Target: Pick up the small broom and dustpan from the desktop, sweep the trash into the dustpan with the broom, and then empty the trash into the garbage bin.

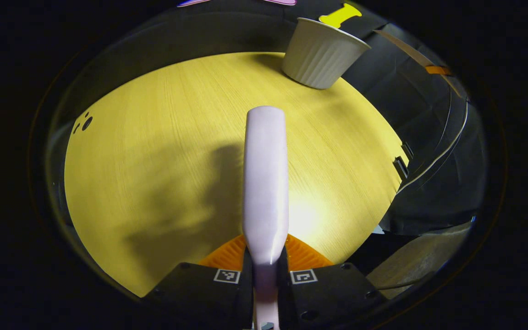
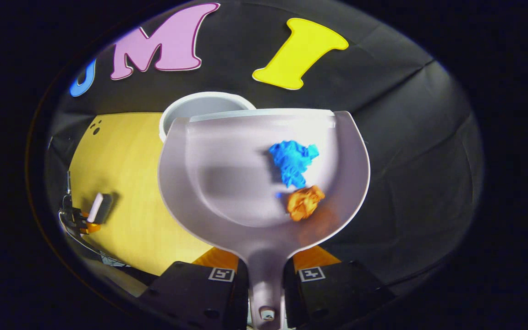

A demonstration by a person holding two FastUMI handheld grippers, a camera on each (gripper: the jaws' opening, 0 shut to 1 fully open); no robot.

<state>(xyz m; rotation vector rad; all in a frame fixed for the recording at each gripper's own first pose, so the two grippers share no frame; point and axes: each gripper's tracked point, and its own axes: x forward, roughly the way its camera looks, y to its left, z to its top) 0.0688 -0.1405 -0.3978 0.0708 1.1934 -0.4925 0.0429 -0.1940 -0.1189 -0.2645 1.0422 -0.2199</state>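
Note:
My left gripper (image 1: 265,259) is shut on the small broom (image 1: 266,174), whose pale handle points forward over the yellow desktop (image 1: 154,156); its bristles are hidden. The white ribbed garbage bin (image 1: 321,52) stands at the desk's far right edge. My right gripper (image 2: 265,266) is shut on the handle of the pale dustpan (image 2: 227,183), held raised and about level. A blue crumpled paper (image 2: 293,160) and an orange one (image 2: 305,201) lie in the pan's right half. The bin's rim (image 2: 200,105) shows just behind the pan's front left edge. The left gripper (image 2: 83,220) with the broom (image 2: 95,207) shows low at the far left.
The desktop (image 2: 126,183) ends at the black cloth wall behind the bin. Small dark holes (image 1: 85,123) mark the desk's far left corner. A bracket (image 1: 400,166) sits on the desk's right edge, with black drapery beyond.

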